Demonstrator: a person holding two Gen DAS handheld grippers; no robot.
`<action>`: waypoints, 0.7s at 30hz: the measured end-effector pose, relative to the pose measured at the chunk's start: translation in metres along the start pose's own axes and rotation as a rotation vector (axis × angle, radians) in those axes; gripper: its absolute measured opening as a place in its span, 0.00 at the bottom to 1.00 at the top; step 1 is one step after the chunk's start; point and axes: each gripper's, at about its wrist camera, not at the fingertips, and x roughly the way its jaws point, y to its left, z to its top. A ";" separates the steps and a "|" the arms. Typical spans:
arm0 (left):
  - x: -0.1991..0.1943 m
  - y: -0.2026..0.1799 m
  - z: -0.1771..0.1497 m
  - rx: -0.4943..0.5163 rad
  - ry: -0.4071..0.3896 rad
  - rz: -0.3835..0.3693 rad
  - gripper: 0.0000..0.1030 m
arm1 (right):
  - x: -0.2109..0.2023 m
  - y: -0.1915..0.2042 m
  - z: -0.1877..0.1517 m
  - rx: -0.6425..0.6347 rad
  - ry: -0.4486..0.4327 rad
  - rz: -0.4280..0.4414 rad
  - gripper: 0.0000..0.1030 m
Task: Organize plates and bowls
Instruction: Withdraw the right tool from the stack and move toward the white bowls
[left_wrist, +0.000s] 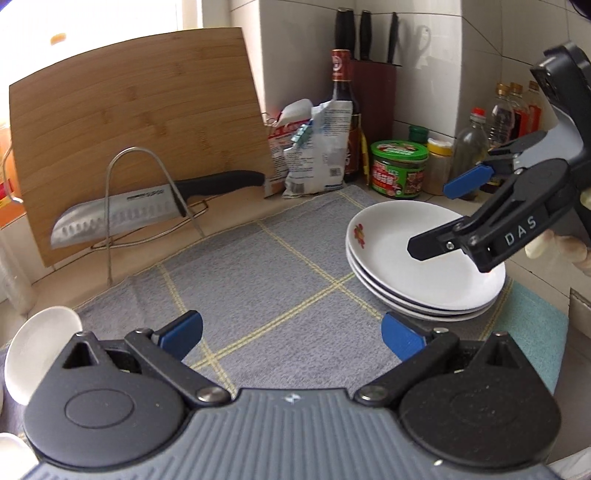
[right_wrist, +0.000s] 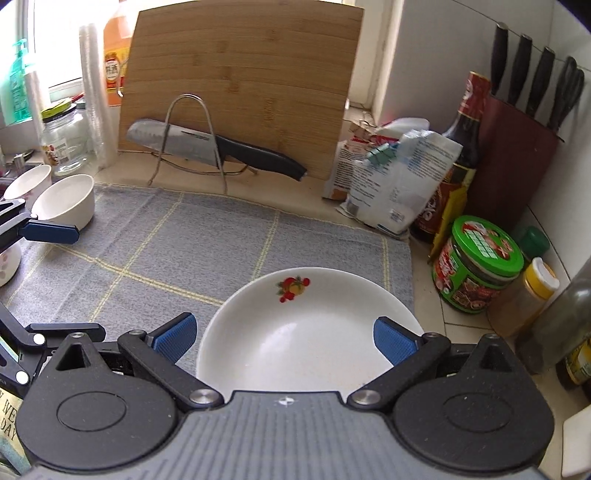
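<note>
The right claw (right_wrist: 284, 341) is hanging over the stack of plates (left_wrist: 424, 280) with its jaws spread as wide as they go, gripping nothing; the top plate (right_wrist: 306, 332) is sitting free below and between the blue pads (right_wrist: 393, 341), its fruit print up at about twelve o'clock on the rim. The stack is resting at the three o'clock side of the grey cloth (left_wrist: 258, 280), close by the green-lidded jar (right_wrist: 480, 269). The left claw (left_wrist: 291, 338) is likewise gaping and empty, looking across the bare middle of the cloth, while the bowls (right_wrist: 66, 201) are waiting over at nine o'clock on the cloth's far edge. To my eye the plates are now settled and the bowls are what is left. Whoever goes for them is wanting to come in low and level, pinching one wall of the nearest bowl rather than the whole rim, and steering well clear of the knife (right_wrist: 207, 146) in its wire rack (right_wrist: 192, 140) at twelve o'clock, in front of the chopping board (right_wrist: 240, 74).
</note>
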 end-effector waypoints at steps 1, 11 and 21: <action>-0.004 0.002 -0.003 -0.013 0.009 0.011 0.99 | 0.000 0.005 0.001 -0.008 -0.007 0.014 1.00; -0.057 0.029 -0.056 -0.006 0.074 -0.009 0.99 | 0.000 0.069 0.004 0.014 -0.015 0.058 1.00; -0.124 0.078 -0.122 0.106 0.148 -0.149 0.99 | 0.010 0.193 -0.013 0.031 0.030 0.050 1.00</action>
